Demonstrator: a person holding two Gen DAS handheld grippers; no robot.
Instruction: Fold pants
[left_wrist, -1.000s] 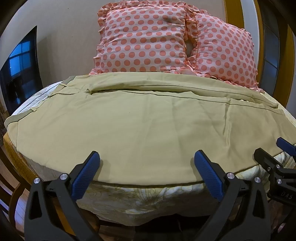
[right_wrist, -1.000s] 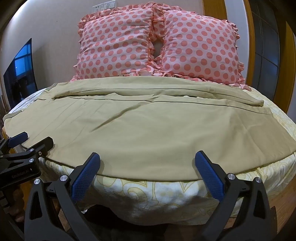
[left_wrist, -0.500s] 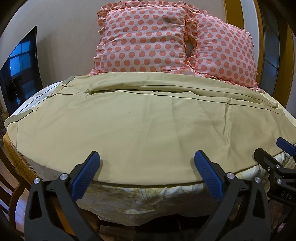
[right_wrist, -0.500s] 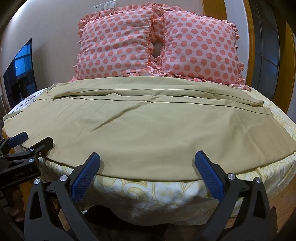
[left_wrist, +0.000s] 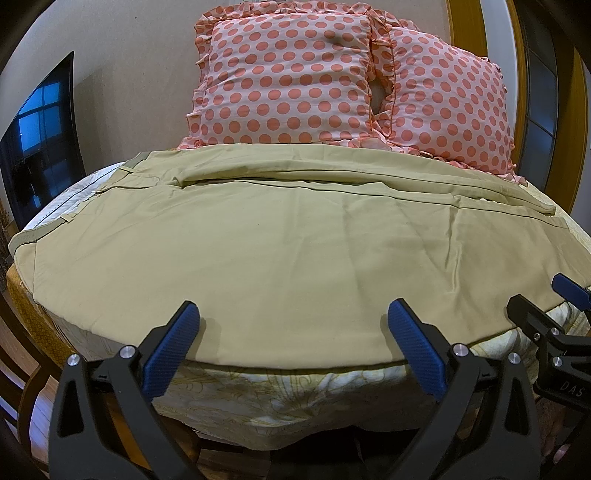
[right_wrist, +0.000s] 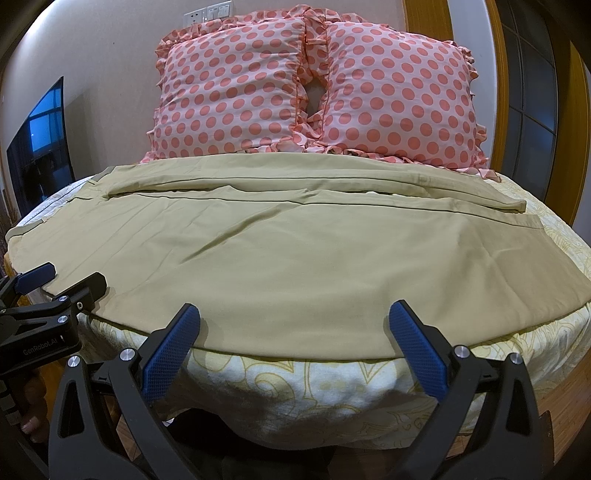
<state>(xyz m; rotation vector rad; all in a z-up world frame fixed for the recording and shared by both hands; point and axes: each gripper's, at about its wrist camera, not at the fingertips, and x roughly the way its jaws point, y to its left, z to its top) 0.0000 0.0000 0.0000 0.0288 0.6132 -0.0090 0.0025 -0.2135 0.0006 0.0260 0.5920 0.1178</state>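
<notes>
Khaki pants (left_wrist: 280, 243) lie spread flat across the bed, waistband at the left, legs running to the right; they also show in the right wrist view (right_wrist: 295, 258). My left gripper (left_wrist: 291, 332) is open and empty, hovering at the near hem of the pants over the bed's front edge. My right gripper (right_wrist: 293, 332) is open and empty, also at the near hem, further right. Each gripper shows in the other's view: the right one (left_wrist: 543, 310) at the far right, the left one (right_wrist: 66, 284) at the far left.
Two pink polka-dot pillows (left_wrist: 288, 81) (right_wrist: 399, 96) lean on the wall behind the pants. The bed has a cream floral sheet (right_wrist: 314, 384). A dark TV screen (left_wrist: 40, 140) stands at the left. A wooden door frame (right_wrist: 569, 122) is at the right.
</notes>
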